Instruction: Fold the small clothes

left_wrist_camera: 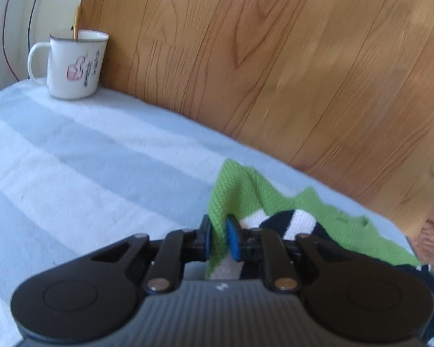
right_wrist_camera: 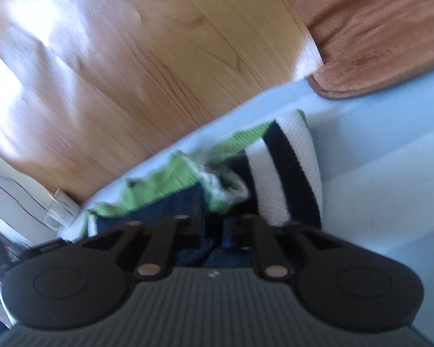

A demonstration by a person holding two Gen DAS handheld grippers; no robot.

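Observation:
A small knit garment (left_wrist_camera: 240,190) in green with navy and white stripes lies crumpled on the pale striped sheet (left_wrist_camera: 86,159), close to the wooden panel. My left gripper (left_wrist_camera: 218,238) is shut on the garment's green edge, with the cloth pinched between its blue pads (left_wrist_camera: 233,241). In the right wrist view the same garment (right_wrist_camera: 283,167) is bunched up, its striped part to the right. My right gripper (right_wrist_camera: 212,228) sits low on the navy part. Its jaws stand close together with dark cloth filling the gap, though blur hides the tips.
A white enamel mug (left_wrist_camera: 76,63) with a spoon stands at the sheet's far left corner. The wooden panel (left_wrist_camera: 275,57) runs along the back. An orange-brown cushion (right_wrist_camera: 376,29) lies at the far right. Thin cables (left_wrist_camera: 5,29) hang at the left, with a white plug (right_wrist_camera: 60,211) nearby.

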